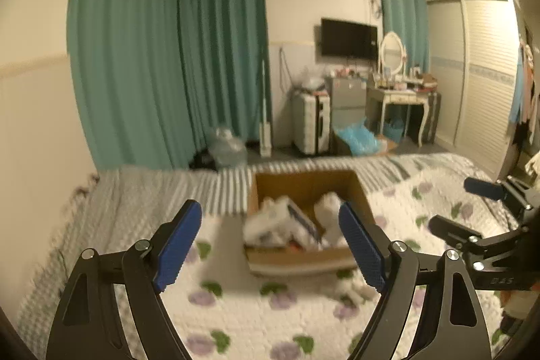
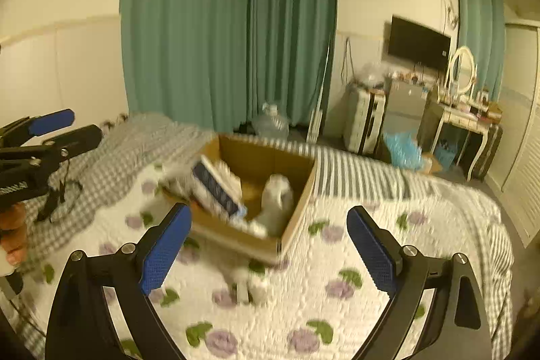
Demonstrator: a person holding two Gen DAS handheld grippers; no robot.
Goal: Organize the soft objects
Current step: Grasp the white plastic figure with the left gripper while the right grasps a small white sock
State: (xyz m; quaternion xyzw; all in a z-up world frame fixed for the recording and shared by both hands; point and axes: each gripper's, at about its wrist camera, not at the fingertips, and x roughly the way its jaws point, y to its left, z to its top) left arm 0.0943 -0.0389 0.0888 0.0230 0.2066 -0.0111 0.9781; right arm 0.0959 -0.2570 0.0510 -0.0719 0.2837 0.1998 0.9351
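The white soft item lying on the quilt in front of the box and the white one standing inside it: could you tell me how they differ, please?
The loose soft item lies low on the floral quilt, outside the cardboard box; the boxed soft item stands taller inside, near its right wall. The loose one lies alone; the boxed one shares the box with a blue-and-white pack. Both look white, blurred and ungripped.

The left tool (image 1: 270, 242) hangs over the bed (image 1: 236, 309) with its blue pads spread wide and nothing between them. Past its tips a cardboard box (image 1: 303, 184) sits on the floral quilt, with blurred white soft items (image 1: 276, 221) inside. The right tool (image 1: 472, 208) enters at the right edge.
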